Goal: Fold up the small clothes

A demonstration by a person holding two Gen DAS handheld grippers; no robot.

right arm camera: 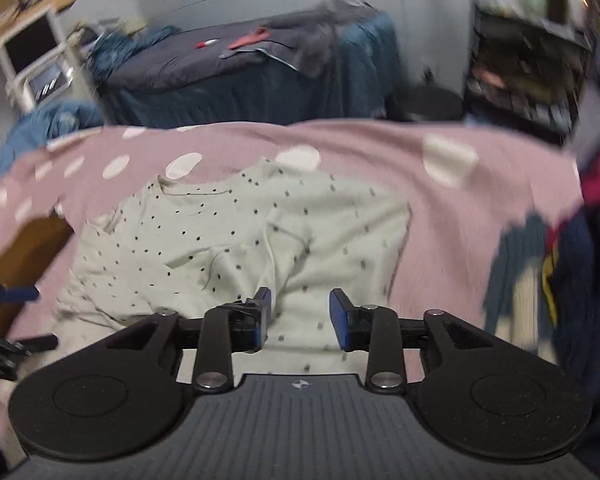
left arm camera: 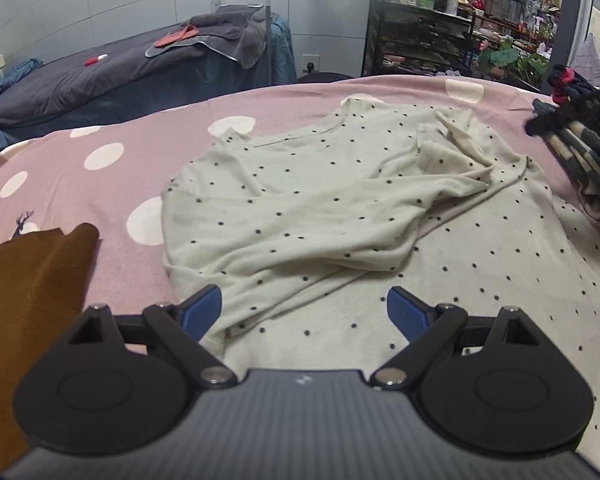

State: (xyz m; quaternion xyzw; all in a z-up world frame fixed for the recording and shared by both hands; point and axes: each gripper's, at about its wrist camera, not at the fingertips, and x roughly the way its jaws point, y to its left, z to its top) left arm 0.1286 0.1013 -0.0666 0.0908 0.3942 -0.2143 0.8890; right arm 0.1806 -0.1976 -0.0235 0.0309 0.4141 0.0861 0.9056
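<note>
The left gripper (left arm camera: pixel 304 312) sits at the bottom of the left wrist view. Its two blue pads (left arm camera: pixel 202 310) stand far apart, and nothing is pinched between them. It hangs just over the near edge of one cream cotton top with small dark dots (left arm camera: pixel 320 216). The top lies in the middle of the frame on one pink bedsheet with big white spots (left arm camera: pixel 112 192). Part of the top is folded over itself, with wrinkles running across it.

At the lower left lies one brown cloth (left arm camera: pixel 32 288), flat on the sheet and near the top. At the right edge sits one pile of folded clothes in dark blue and cream checks (left arm camera: pixel 580 160), just beside the top.

The right gripper (right arm camera: pixel 299 314) sits at the bottom of the right wrist view, which is blurry. Its two blue pads (right arm camera: pixel 337 316) are apart, with a gap between them, and hold nothing. The same dotted top (right arm camera: pixel 228 240) lies under and past it, in the middle of the frame. The brown cloth (right arm camera: pixel 24 248) shows at the left edge. A dark blue heap of clothes (right arm camera: pixel 560 280) is at the right edge, too blurry to count.

Behind the pink sheet stands one bed with a dark grey cover (left arm camera: pixel 100 76), at the upper left.
</note>
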